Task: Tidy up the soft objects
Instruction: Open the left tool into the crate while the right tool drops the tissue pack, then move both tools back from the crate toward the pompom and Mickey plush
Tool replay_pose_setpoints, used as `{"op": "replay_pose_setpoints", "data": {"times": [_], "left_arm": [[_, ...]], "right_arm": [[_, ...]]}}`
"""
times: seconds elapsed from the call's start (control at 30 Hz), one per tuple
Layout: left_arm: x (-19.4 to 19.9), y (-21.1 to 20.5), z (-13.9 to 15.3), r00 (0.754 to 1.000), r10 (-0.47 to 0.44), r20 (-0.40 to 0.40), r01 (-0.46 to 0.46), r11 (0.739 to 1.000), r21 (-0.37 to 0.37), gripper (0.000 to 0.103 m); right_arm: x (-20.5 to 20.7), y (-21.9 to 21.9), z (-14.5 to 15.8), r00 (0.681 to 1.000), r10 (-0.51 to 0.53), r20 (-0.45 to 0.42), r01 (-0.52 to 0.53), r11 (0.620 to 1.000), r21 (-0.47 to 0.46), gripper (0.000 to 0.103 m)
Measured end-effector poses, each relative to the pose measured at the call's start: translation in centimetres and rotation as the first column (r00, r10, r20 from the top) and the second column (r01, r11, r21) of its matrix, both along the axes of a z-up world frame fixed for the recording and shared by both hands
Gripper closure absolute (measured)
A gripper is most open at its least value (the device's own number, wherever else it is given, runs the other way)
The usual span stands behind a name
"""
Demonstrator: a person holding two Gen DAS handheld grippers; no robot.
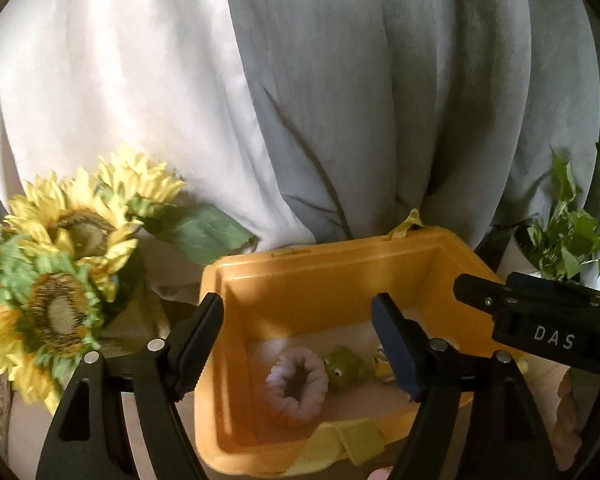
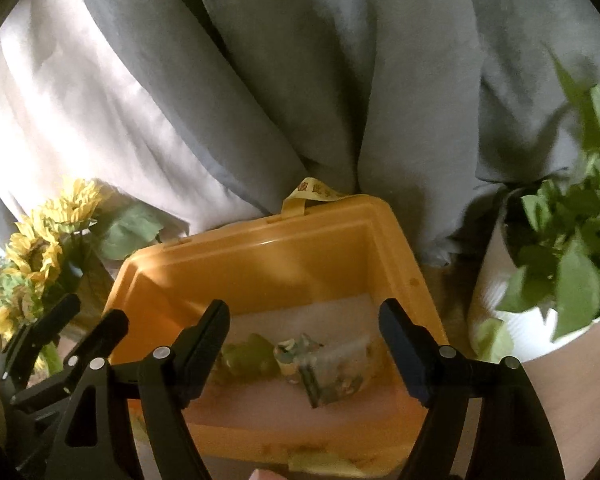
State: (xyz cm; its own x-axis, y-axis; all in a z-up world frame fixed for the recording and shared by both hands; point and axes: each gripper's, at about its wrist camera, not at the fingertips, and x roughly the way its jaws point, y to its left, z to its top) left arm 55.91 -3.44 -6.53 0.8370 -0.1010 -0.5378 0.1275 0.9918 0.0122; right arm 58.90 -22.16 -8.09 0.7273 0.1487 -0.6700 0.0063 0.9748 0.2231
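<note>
Left wrist view: the left tool [image 1: 298,344] hovered over an open yellow plastic bin [image 1: 324,276], its fingers spread apart and holding nothing. On the bin floor lay a lilac fuzzy scrunchie [image 1: 296,386], with a green frog toy [image 1: 346,368] just beside it on the right. A yellow strap [image 1: 348,440] draped over the bin's near rim. Artificial sunflowers [image 1: 60,252] stood to the left of the bin, a leafy potted plant [image 1: 564,236] to its right, and a grey-white curtain [image 1: 300,100] hung behind. The right tool [image 1: 540,320] entered at the right edge; its fingers were not visible here. Right wrist view: the right tool [image 2: 304,344] was likewise parted and empty above the same bin [image 2: 260,252]. Inside lay the frog toy [image 2: 248,354] beside a small printed packet [image 2: 328,372], blurred beyond identification. The plant stood in a white ribbed pot [image 2: 512,320] on the counter [image 2: 572,384].
</note>
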Motion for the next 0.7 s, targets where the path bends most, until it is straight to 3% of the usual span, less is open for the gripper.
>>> {"op": "replay_pose_setpoints", "data": {"times": [0.7], "left_arm": [[-10.0,-1.0,5.6,0.993,-0.008,0.118,0.007,1.0,0.007,0.023]], "right_arm": [[-10.1,-1.4,5.6,0.99,-0.058,0.131,0.062,0.998,-0.027,0.025]]}}
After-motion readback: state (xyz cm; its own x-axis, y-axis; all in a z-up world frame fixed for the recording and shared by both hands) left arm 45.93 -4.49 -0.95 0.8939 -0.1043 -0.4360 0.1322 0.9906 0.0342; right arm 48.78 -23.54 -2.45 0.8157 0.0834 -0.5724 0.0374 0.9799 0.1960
